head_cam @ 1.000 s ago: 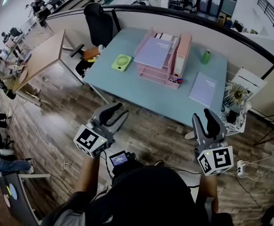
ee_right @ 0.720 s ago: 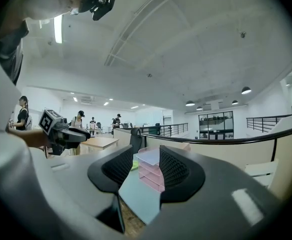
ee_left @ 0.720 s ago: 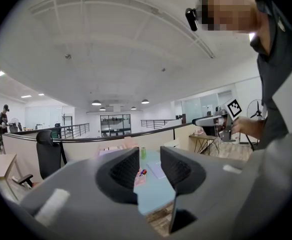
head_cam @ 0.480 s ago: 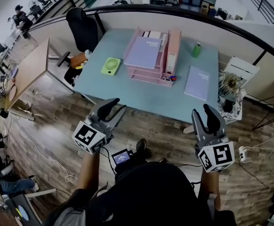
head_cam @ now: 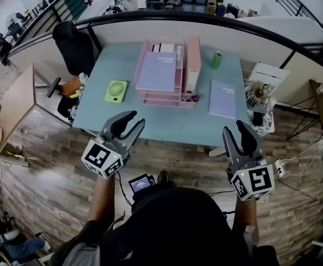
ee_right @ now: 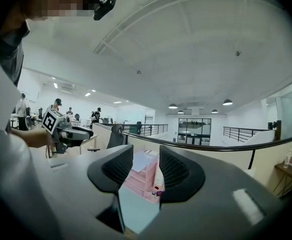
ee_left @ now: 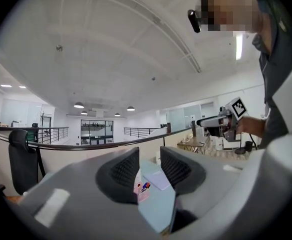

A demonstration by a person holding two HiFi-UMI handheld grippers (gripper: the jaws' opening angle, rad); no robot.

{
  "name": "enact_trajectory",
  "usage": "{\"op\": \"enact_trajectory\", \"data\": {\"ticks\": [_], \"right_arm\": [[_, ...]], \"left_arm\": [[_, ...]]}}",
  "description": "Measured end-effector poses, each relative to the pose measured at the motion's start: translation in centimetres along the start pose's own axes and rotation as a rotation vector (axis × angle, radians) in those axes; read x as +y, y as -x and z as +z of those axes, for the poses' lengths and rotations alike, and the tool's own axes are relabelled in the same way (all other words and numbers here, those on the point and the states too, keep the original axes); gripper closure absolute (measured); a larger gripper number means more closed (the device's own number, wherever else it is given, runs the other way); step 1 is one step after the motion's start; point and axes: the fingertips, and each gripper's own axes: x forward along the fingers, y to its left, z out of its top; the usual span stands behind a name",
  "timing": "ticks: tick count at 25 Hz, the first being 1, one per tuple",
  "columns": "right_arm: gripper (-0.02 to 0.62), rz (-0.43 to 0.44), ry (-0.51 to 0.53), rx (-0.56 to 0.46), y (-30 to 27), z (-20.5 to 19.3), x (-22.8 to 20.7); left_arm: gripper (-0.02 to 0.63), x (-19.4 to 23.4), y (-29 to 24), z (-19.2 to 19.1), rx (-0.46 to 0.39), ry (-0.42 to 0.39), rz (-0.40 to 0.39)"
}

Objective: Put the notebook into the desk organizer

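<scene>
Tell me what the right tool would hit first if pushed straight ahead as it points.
Probably the pink desk organizer on the table: it sits between the right tool's open jaws. Depth is unclear.

Green fan point(head_cam: 116, 91), bottle point(head_cam: 216, 60), black chair point(head_cam: 75, 47)

Bright and even, lit by round ceiling lamps point(ee_right: 172, 106) high above the surface point(head_cam: 167, 121). Only faint, soft shadows beneath the surface. Bends hard away from the surface, fisheye-fashion; goes black in gripper-view corners. Slightly soft on the left hand-held gripper point(ee_left: 149, 156) near the lens.
</scene>
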Motion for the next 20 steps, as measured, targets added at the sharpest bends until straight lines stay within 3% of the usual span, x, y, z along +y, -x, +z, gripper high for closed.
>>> {"op": "enact_trajectory", "data": {"ticks": [11, 20], "right_arm": [[0.44, -0.124, 0.03, 0.025, -3.0, 0.7, 0.6], [0.44, -0.15, 0.039, 0.045, -5.6, 0.6, 2.5]], "left_arm": [[0.417, 4.8, -3.0, -0.7, -0.033, 0.012, -0.11], [0.416, 8.2, -3.3, -2.1, -0.038, 0.036, -0.142]]}}
